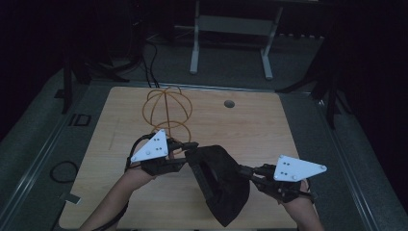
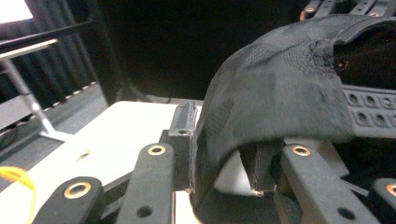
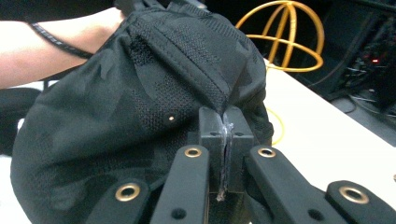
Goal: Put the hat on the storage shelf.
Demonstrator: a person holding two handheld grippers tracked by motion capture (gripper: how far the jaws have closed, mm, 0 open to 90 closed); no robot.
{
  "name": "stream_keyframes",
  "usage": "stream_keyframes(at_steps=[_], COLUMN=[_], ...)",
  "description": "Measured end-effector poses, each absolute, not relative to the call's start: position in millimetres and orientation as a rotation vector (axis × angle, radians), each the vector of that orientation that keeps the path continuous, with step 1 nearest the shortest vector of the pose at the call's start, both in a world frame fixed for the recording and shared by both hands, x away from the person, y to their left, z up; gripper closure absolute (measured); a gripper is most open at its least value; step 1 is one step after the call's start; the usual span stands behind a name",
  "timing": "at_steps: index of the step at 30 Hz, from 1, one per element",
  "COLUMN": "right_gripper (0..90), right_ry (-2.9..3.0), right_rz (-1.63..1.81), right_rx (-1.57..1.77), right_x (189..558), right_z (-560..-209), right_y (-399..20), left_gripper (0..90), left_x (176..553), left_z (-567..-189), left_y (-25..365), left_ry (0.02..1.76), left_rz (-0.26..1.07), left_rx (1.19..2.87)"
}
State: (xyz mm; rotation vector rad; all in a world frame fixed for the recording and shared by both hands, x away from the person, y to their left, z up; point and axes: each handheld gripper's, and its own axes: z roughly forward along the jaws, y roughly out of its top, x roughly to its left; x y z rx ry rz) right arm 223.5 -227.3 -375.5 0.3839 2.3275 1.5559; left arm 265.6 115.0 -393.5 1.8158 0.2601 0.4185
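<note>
A black mesh cap hangs just above the wooden table between my two grippers. My right gripper comes in from the right; in the right gripper view its pads are pressed together on a fold of the cap. My left gripper reaches the cap from the left. In the left gripper view its jaws stand apart, with the cap's edge draped between them and over the right jaw. A yellow wire sphere stands behind the left gripper.
The wire sphere is close behind the cap on the table's far left half. A round grommet hole lies at the back centre. A white desk frame stands beyond the table, and a cable loop lies on the floor at left.
</note>
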Motion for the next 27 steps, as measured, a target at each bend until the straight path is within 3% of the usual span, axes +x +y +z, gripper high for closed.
stream_keyframes(at_steps=[16,27], right_gripper=[88.8,88.8], right_ry=[2.176,2.090], right_rz=[1.547,1.515], right_rx=[0.598,0.667], right_x=[237.3,248.6], right_z=[-362.9,-354.2], right_y=[-260.9,-267.2], left_gripper=[68.6,68.6], left_x=[261.7,252.8], left_z=[-397.7,-422.7], left_y=[135.3,166.3], left_ry=[0.428,0.577], left_rz=[0.487,0.486], left_rx=[1.856,1.863])
